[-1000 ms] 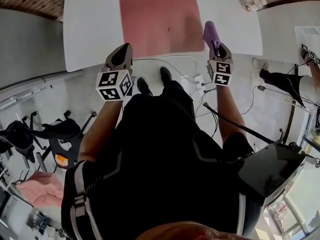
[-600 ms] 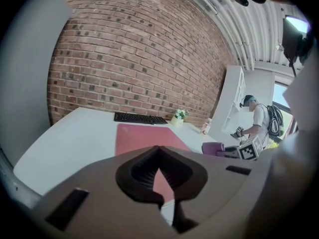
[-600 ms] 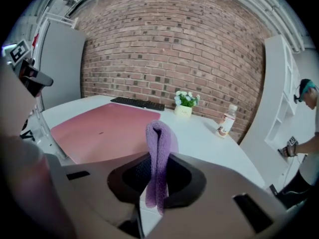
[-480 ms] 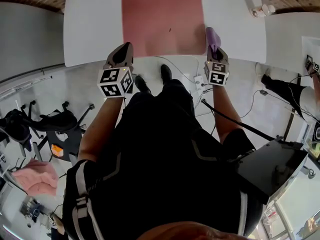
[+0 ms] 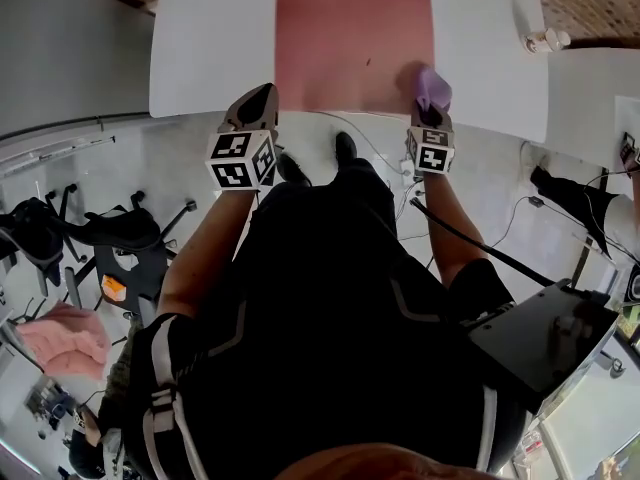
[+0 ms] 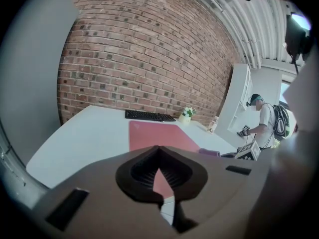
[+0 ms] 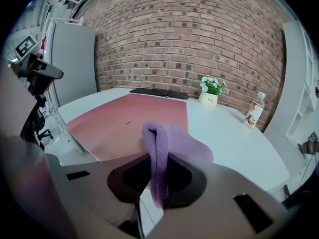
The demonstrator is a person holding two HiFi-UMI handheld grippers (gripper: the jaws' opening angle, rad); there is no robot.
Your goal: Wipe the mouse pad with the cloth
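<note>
A large pink mouse pad (image 5: 352, 33) lies on the white table (image 5: 210, 48); the same pad (image 7: 134, 118) fills the left of the right gripper view. My right gripper (image 5: 430, 108) is shut on a purple cloth (image 5: 432, 86), a folded cloth (image 7: 162, 148) that sticks up between the jaws, over the pad's near right corner. My left gripper (image 5: 255, 108) hovers at the table's near edge, left of the pad (image 6: 159, 136), its jaws together with nothing between them.
A black keyboard (image 6: 149, 116), a small flower pot (image 7: 209, 97) and a bottle (image 7: 255, 113) stand at the table's far side by the brick wall. Cables lie on the floor (image 5: 380, 143) below the table edge. A person (image 6: 261, 118) stands at the right.
The right gripper with the cloth has moved forward and left, from beside the pad onto its near right corner. The left gripper has kept its place at the table edge.
</note>
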